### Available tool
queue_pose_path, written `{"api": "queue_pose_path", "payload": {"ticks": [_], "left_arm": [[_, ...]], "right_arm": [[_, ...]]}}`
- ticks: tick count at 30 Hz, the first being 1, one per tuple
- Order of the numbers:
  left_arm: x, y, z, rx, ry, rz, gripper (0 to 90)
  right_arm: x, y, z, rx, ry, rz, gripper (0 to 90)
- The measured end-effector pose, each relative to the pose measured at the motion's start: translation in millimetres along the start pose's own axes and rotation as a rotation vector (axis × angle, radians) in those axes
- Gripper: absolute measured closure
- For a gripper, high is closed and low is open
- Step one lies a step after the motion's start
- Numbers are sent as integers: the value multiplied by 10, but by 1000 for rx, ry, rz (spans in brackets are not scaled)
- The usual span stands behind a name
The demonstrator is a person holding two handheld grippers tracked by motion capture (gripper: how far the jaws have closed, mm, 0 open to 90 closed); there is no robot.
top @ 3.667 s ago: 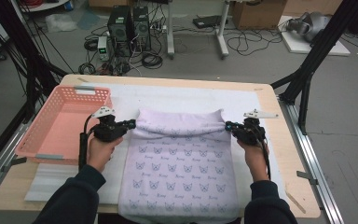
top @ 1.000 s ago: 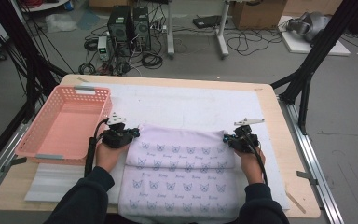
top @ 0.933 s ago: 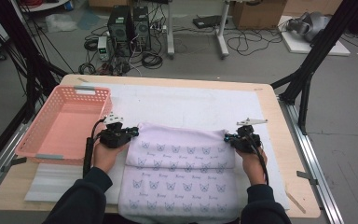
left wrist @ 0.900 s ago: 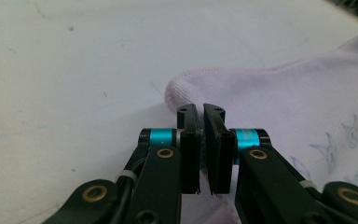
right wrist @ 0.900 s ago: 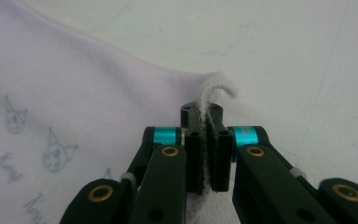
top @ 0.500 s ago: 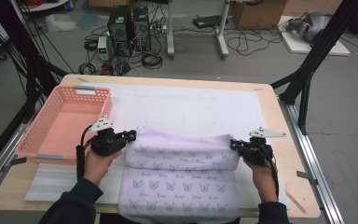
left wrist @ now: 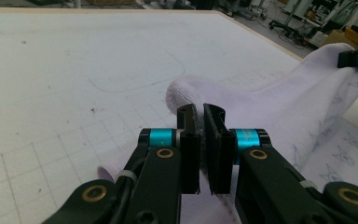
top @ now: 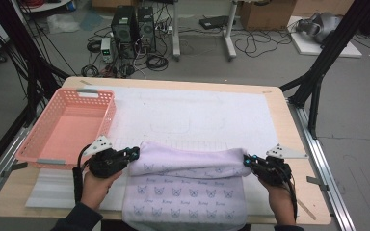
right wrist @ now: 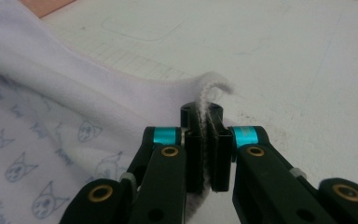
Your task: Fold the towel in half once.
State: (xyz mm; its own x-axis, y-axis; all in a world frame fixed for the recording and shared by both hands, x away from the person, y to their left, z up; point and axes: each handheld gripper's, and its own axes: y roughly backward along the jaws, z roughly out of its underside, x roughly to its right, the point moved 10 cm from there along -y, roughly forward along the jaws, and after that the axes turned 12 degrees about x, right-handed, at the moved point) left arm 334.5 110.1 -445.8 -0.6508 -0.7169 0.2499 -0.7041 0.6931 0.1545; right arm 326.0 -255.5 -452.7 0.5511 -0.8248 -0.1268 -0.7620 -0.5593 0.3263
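Both tongs, left gripper and right gripper, clamp the towel's folded edge at 9 and 3 o'clock. Mid-fold; next move likely needs carrying the edge toward 6 o'clock evenly, then releasing.

Basket left of towel

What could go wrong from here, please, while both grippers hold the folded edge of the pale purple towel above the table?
1. The right gripper pinches only a thin rim of the pale purple cat-print towel; that corner could slip out.
2. The left gripper bites an equally small bunch, so uneven pulling may skew the fold.
3. The towel's near edge hangs over the wooden table; the cloth might slide off.
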Motion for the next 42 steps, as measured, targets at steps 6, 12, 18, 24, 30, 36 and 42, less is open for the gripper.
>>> {"api": "queue_pose_path", "payload": {"ticks": [6,12,18,24,30,36,42], "left_arm": [[90,112,69,-8,2,-1,847],[192,275,187,-56,-6,28,846],[255,415,327,-95,4,57,845],[253,451,466,-154,26,63,789],[11,334,295,-86,69,-12,445],[-317,8,293,-122,76,-86,421],[-523,-260,473,-200,52,-139,404]], "right_arm": [[-96,118,65,-4,11,-18,870],[-238,264,164,-22,11,-48,870],[-332,350,296,-61,26,-77,869],[-364,357,537,-169,26,-119,833],[-171,398,327,-43,-64,-45,524],[188,157,256,-28,-78,72,506],[322,-233,331,-85,-71,87,474]]}}
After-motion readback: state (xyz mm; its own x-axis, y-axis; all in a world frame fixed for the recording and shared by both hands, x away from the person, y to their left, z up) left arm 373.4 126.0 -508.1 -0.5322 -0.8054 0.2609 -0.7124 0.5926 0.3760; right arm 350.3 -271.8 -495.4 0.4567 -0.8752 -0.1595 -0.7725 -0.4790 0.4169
